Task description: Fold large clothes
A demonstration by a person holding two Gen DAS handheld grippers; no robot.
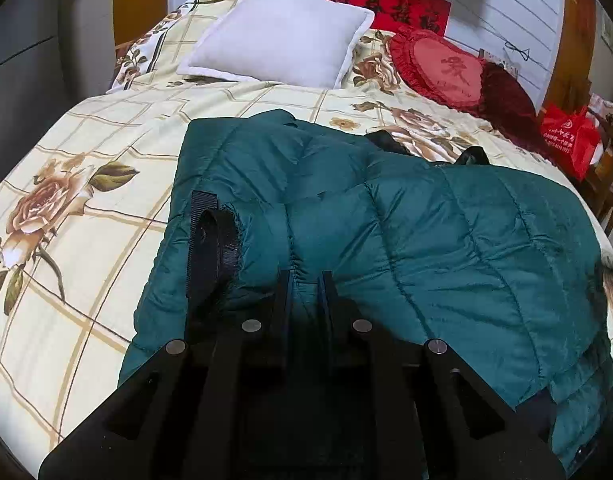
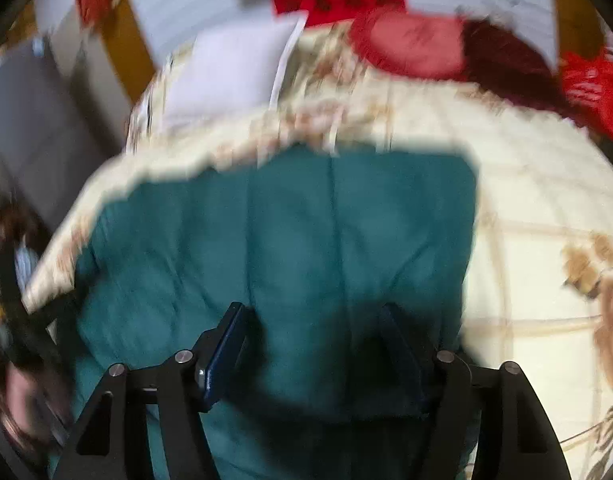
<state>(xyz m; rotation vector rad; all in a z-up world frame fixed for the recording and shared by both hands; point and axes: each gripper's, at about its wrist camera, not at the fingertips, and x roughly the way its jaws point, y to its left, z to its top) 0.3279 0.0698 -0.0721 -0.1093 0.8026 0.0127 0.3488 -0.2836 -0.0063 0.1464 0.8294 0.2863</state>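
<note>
Bedspread (image 1: 86, 128) floral under teal jacket (image 1: 426, 220), white pillow (image 1: 282, 44), left jaws pinching jacket, right jaws spread wide.

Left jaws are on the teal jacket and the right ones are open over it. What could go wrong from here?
1. The left gripper pinches only a small pucker of the puffy jacket; it may slip out.
2. The black cuff strap hangs loose and could snag.
3. The right gripper view is blurred, so its grab may miss.

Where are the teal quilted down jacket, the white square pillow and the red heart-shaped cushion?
teal quilted down jacket (image 1: 446, 240), left wrist view, on its quilted middle panel.
white square pillow (image 1: 282, 36), left wrist view, on the centre of its face.
red heart-shaped cushion (image 1: 446, 66), left wrist view, near the stitched character in its middle.
</note>
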